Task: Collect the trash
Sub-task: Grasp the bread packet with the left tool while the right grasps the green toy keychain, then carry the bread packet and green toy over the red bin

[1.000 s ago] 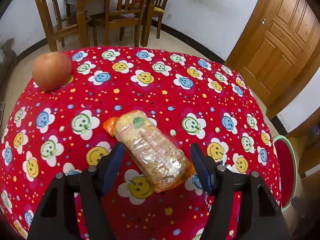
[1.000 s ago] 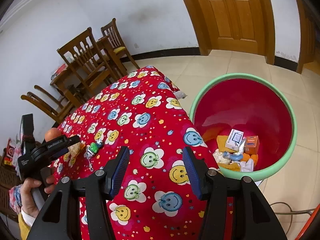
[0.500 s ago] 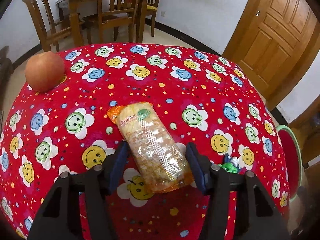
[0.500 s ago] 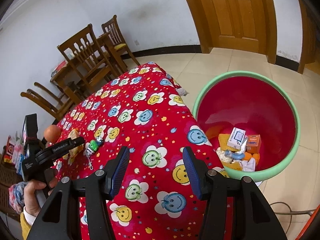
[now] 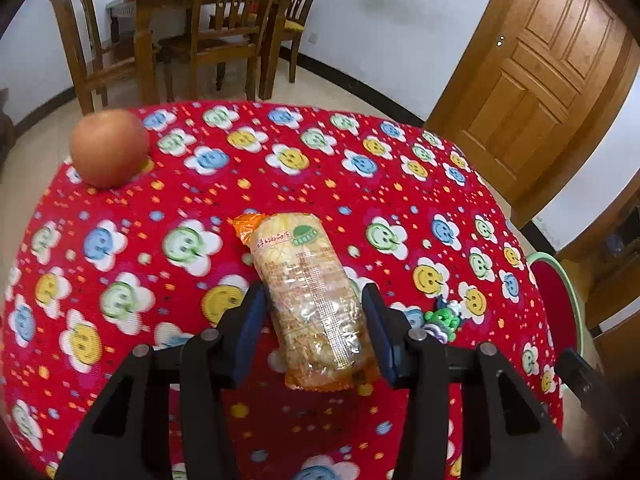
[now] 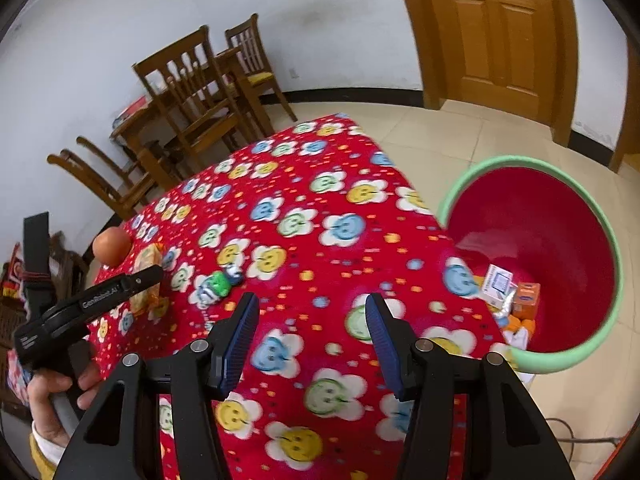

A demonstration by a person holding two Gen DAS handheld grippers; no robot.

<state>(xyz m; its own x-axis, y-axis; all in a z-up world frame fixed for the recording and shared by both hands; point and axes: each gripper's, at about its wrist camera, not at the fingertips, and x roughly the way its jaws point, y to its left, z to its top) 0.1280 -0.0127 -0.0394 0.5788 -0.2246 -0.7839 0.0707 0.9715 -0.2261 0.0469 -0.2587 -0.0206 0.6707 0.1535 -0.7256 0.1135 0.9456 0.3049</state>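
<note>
Closing in since the earlier frame, the left gripper (image 5: 314,312) has its jaws flanking the clear-and-orange plastic snack packet (image 5: 308,300) on the red smiley-flower tablecloth (image 5: 248,184), pads just beside it. Half-open, the right gripper (image 6: 312,326) holds nothing, near the green-rimmed red bin (image 6: 560,360).

Left wrist view: the snack packet (image 5: 312,304) lies on the table (image 5: 280,192) between the jaws of the left gripper (image 5: 315,328), extending forward beyond them. The apple (image 5: 109,153) rests far ahead and to the left, near the table's far edge. The small toy (image 5: 443,317) lies just right of the right jaw. Right wrist view: the bin (image 6: 576,344) stands on the floor to the right of the right gripper (image 6: 311,338), beside the table, with boxes (image 6: 510,290) inside. Chairs (image 6: 192,92) stand behind the table.
</note>
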